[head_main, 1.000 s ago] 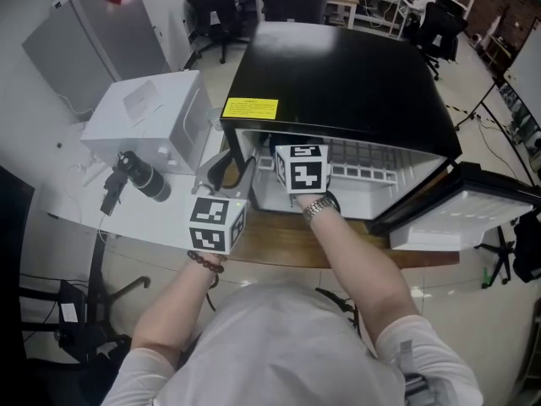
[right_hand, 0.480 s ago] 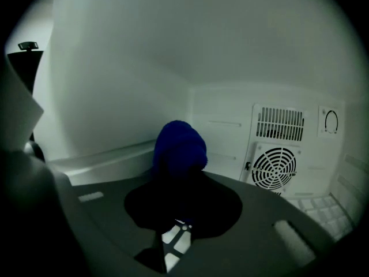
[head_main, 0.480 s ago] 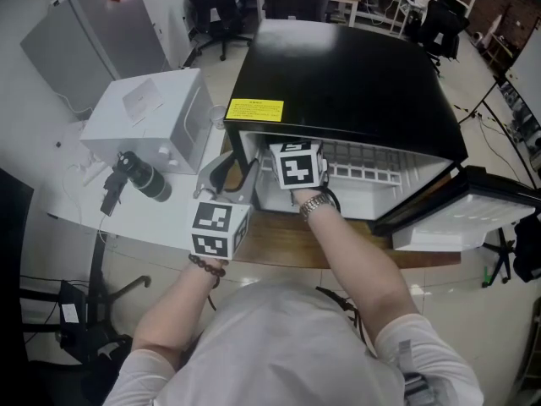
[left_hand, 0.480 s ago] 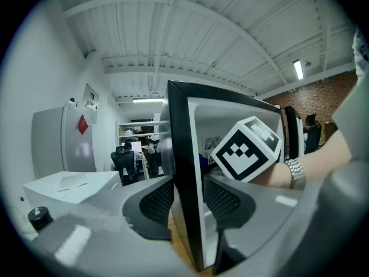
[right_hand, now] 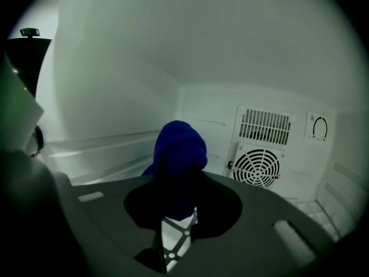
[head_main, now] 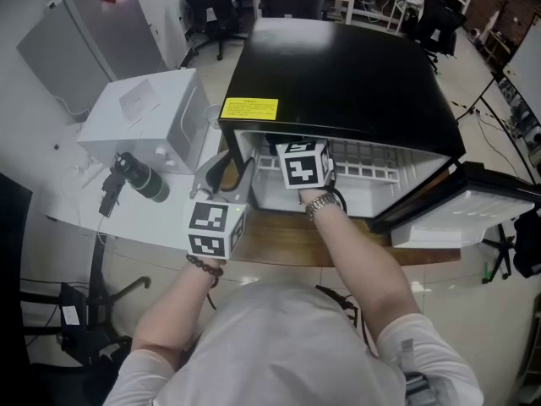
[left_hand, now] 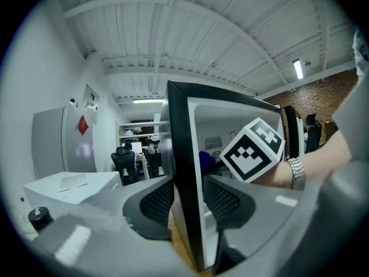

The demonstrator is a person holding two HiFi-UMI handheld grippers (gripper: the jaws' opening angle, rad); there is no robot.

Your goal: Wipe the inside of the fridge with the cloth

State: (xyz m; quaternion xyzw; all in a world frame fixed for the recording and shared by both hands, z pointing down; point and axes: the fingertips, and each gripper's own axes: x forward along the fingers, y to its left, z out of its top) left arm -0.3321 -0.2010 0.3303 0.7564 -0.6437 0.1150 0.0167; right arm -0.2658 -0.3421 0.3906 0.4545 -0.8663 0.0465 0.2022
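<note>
Closest to you, your left gripper (left_hand: 188, 196) hangs over the front edge of the desk (head_main: 270, 248). Its jaws stand wide, astride the front edge of the left wall of the fridge (head_main: 338, 66), and both pads appear to press on that wall, steadying the fridge.

The fridge stands on the desk with its door (head_main: 473, 214) swung open to your right. Your right gripper (right_hand: 180, 198) reaches inside the fridge, its jaws narrow and clamped on the blue cloth (right_hand: 180, 149). The cloth bunches up above the jaw tips, toward the left inner wall, with the fan grille (right_hand: 258, 167) on the back wall beyond.

Wiping looks to be in hand. The next move likely calls for pressing the cloth flat on a wall or the floor, then sweeping across it.

From your head, the fridge's black top hides the cloth and the right jaws. No view shows whether the cloth touches a surface. The door is cut off at the picture's right edge.
</note>
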